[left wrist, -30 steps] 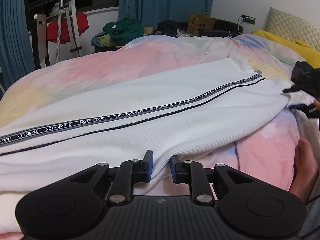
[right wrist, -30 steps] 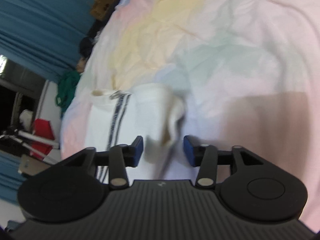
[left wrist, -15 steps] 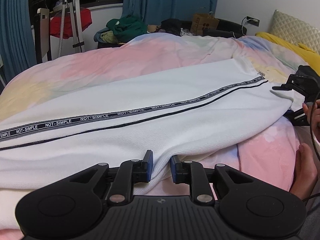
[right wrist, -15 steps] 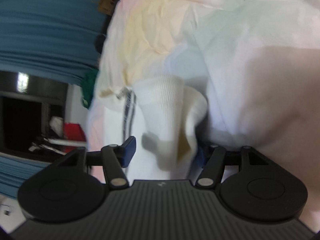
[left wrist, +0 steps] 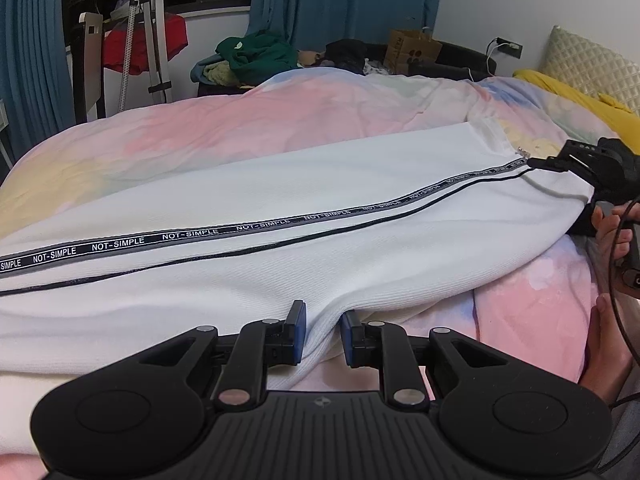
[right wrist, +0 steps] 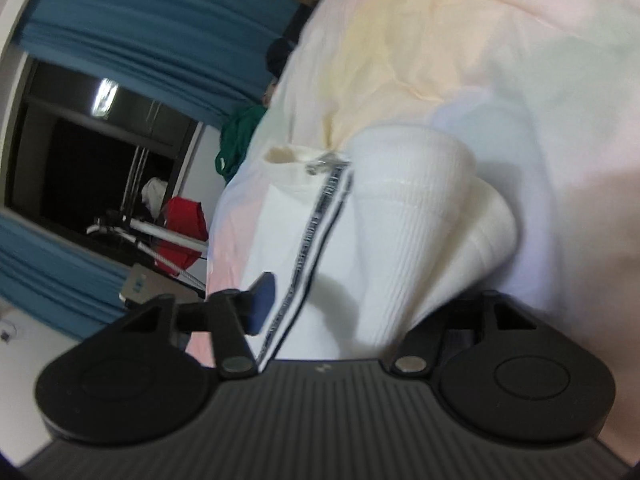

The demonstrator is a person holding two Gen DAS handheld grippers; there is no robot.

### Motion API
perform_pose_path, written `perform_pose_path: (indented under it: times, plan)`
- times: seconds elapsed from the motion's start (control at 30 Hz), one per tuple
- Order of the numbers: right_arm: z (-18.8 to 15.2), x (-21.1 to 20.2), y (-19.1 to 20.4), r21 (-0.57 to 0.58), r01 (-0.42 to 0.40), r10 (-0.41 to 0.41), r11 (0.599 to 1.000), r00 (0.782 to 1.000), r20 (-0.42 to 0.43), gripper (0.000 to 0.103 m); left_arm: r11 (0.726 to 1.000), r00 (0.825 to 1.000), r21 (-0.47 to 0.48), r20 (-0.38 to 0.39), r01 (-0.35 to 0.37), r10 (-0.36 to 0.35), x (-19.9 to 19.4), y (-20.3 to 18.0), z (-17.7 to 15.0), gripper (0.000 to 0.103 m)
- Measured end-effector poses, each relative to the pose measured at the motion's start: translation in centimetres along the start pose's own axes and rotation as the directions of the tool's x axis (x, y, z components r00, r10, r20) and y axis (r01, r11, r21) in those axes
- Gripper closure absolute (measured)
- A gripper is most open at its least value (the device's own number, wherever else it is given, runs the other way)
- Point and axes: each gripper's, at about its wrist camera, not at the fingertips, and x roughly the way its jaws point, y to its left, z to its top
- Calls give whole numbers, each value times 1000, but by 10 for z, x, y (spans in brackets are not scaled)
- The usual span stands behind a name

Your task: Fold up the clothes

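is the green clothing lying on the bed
No, the green clothing sits in a pile beyond the far edge of the bed, below the blue curtain.

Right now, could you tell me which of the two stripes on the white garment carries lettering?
On the white garment, the wider grey-edged stripe reads NOT-SIMPLE repeatedly; the thin black line beside it, nearer the left gripper, is plain.

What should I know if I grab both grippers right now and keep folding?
Left hand-held gripper: shut on a pinch of the white ribbed garment with the black NOT-SIMPLE stripe, at its near edge.
Right hand-held gripper: at the garment's zipper end, jaws just closing around the bunched hem; firm grip not clear.
Garment lies stretched out along the pastel duvet.
Done: both ends reached.
Left: secure the right grip, then probably fold one end over the other.
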Motion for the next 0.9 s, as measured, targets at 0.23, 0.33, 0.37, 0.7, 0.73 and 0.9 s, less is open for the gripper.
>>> perform_pose_path:
  times: [0.23,0.33,0.37,0.7,0.73,0.9]
  plan:
    - [0,-5,12,-73,96,-92,993,995,47,95,1000,1000,-4,23,11,-11,-6,2,1,83]
    - [4,-13,17,-60,80,-74,995,994,85,95,1000,999,-16,42,25,-24,-13,3,5,80]
    - [6,-16,18,-51,76,-71,996,993,96,95,999,998,-23,51,33,-32,-17,3,6,75]
    - [32,-36,26,1,32,-32,999,982,186,96,996,976,-60,212,66,-52,-52,11,21,51]
    - [36,-37,27,-6,35,-34,999,980,194,96,996,976,-66,215,59,-43,-53,12,22,50]
    - [59,-50,25,-15,48,-43,999,972,231,95,990,976,-124,213,60,-33,-55,23,24,47]
